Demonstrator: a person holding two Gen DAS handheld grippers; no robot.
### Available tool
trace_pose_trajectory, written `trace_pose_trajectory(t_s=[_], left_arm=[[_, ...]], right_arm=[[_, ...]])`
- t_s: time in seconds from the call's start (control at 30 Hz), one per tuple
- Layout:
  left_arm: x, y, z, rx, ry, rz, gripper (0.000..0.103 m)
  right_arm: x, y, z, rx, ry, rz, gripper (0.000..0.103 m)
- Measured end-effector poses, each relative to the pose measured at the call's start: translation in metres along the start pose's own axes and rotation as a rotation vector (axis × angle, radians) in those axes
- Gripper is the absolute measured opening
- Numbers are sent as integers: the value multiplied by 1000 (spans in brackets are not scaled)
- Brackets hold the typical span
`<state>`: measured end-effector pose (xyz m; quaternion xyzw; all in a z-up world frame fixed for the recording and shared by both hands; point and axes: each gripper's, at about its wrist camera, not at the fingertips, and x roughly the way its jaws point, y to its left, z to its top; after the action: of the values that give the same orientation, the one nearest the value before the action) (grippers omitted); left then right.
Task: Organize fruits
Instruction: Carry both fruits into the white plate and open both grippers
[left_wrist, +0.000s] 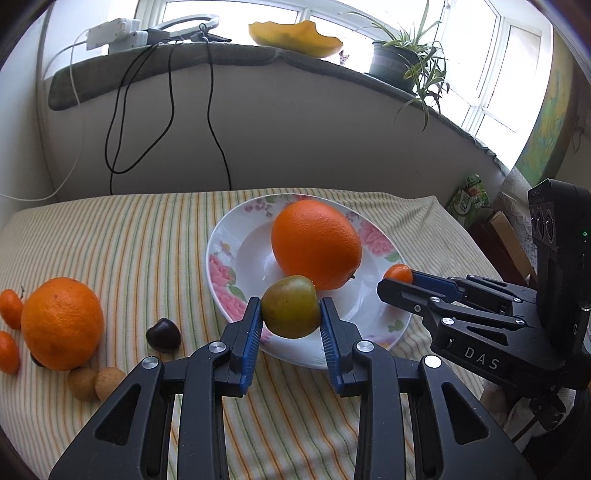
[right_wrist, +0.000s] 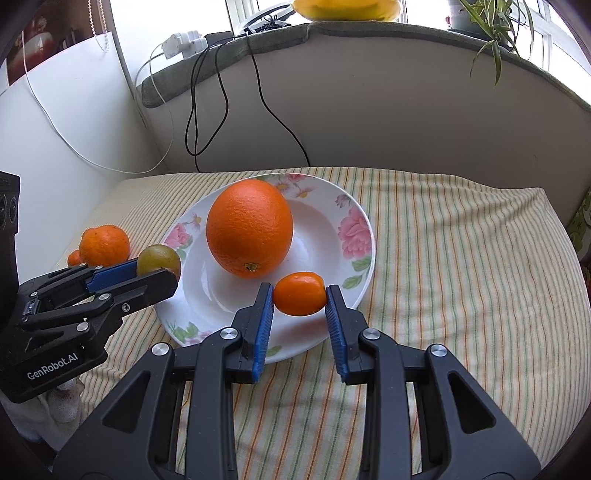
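Note:
A floral white plate (left_wrist: 221, 236) (right_wrist: 332, 218) lies on the striped cloth with a big orange (left_wrist: 316, 243) (right_wrist: 249, 227) in it. My left gripper (left_wrist: 291, 314) (right_wrist: 162, 267) is shut on a green-yellow plum (left_wrist: 291, 312) (right_wrist: 159, 260), held over the plate's near left rim. My right gripper (right_wrist: 300, 295) (left_wrist: 400, 277) is shut on a small kumquat (right_wrist: 300, 294) (left_wrist: 397, 274) above the plate's near right rim. Loose on the cloth to the left lie a second orange (left_wrist: 62, 323) (right_wrist: 104, 245), small kumquats (left_wrist: 11, 308), a dark cherry (left_wrist: 163, 335) and two brown longans (left_wrist: 96, 382).
A curved wall rises behind the table, with black cables (left_wrist: 210, 110) hanging from the sill. On the sill stand a power strip (left_wrist: 114, 33), a yellow bowl (left_wrist: 295, 37) and a potted plant (left_wrist: 402, 62). Striped cloth (right_wrist: 461, 277) stretches right of the plate.

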<state>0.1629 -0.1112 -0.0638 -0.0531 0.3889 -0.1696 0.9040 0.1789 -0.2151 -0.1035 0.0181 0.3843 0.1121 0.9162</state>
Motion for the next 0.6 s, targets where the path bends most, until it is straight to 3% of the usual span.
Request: trace_pose_trajectory(t_s=[0.37,0.4,0.47,0.53,0.6], left_arm=[[1,-4,0,15,2,6,31],[1,-4,0,14,1,6,32],[-1,-4,1,10,-5,10,45],[-2,-3,2,11,-11,8,45],[-4,-3,2,16,-17,14,45]], right_arm=[[1,4,-1,-20,-1,8,30],[0,5,-1,-25,-2,7,30],[0,6,-1,-32,-3,5,30],[-2,6,-1,-37,-4,1,31],[-3,7,-1,-39,-9,-6,42]])
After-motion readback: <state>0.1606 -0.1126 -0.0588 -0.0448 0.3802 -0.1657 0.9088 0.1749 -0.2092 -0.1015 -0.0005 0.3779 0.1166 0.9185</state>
